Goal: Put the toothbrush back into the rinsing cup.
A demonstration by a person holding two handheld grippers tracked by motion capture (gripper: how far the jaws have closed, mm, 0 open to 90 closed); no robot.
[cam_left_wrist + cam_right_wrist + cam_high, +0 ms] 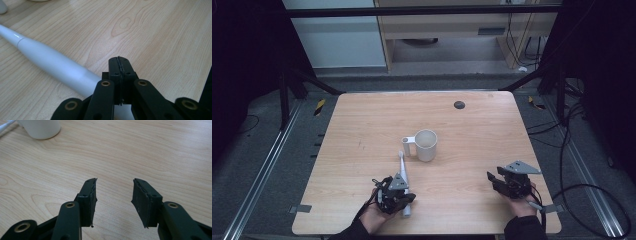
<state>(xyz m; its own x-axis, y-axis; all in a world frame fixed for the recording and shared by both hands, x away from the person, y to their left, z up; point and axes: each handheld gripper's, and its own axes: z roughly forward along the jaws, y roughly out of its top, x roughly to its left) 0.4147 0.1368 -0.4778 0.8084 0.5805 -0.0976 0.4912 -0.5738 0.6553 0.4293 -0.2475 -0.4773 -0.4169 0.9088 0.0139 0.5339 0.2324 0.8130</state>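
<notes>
A white electric toothbrush [402, 167] lies on the wooden table [362, 125], its head pointing at a white mug [426, 145] that stands upright mid-table. My left gripper [399, 184] rests over the toothbrush's thick handle. In the left gripper view its jaws are pressed flat together [119, 60] with nothing between them, and the toothbrush [50, 62] runs beside and under them to the upper left. My right gripper [496, 175] sits near the front right of the table. Its jaws stand apart [113, 192] over bare wood, and the mug [40, 128] is far off at the upper left.
A small dark round mark [459, 104] sits near the table's far edge. The table's front edge runs just under both hands. Cables lie on the floor to the right [582, 190], and metal rails flank the table.
</notes>
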